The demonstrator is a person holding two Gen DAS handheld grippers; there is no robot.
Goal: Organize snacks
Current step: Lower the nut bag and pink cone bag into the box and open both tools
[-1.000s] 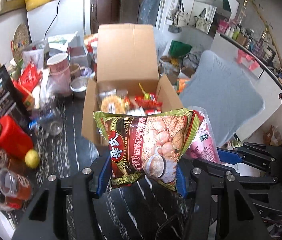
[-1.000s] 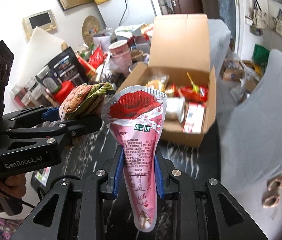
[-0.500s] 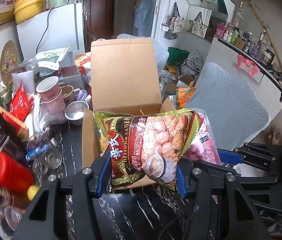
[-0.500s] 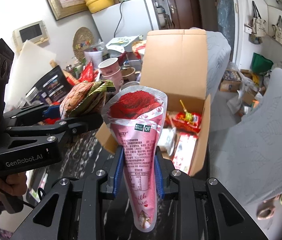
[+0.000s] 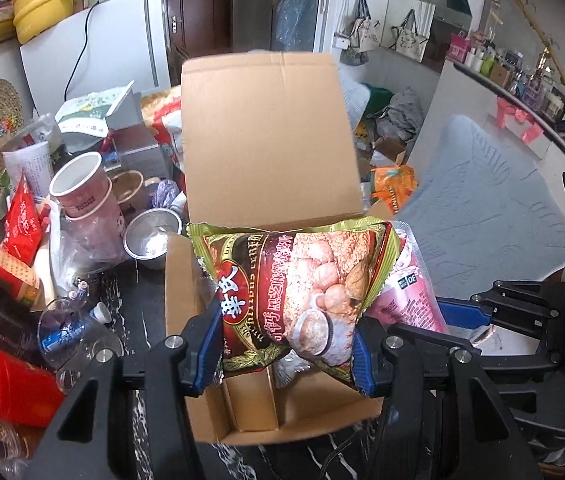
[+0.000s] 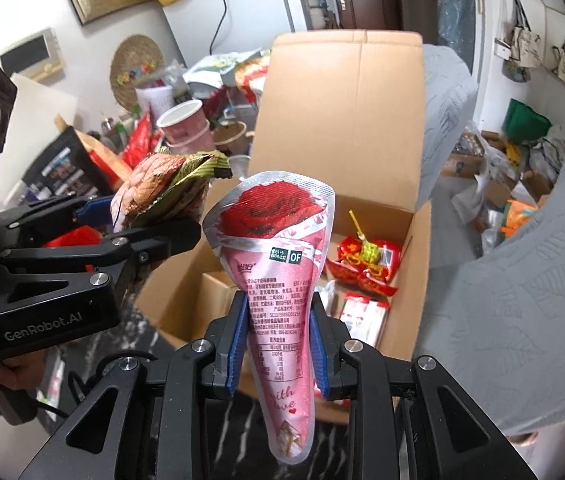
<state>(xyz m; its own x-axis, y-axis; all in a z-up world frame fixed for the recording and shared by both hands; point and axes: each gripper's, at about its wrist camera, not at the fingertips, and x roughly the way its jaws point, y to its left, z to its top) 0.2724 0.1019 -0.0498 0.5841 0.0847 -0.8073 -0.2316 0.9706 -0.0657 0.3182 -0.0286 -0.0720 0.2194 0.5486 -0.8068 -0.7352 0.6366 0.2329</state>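
1. Centrally: cardboard box (image 5: 266, 148), flap upright, open on the dark marbled desk (image 5: 142, 308); red packets (image 6: 364, 264) lie inside.
2. Green snack bag (image 5: 294, 292), held over the box's near edge; left gripper (image 5: 284, 344) jaws clamped on its lower half.
3. Pink cone-shaped pouch (image 6: 278, 280), right of the green bag, over the box; right gripper (image 6: 278, 344) jaws clamped on its middle.
4. Pink paper cups (image 5: 82, 192), left of the box.

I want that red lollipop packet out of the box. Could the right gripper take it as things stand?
Probably not: the right gripper is shut on the pink cone packet; the red packet lies uncovered.
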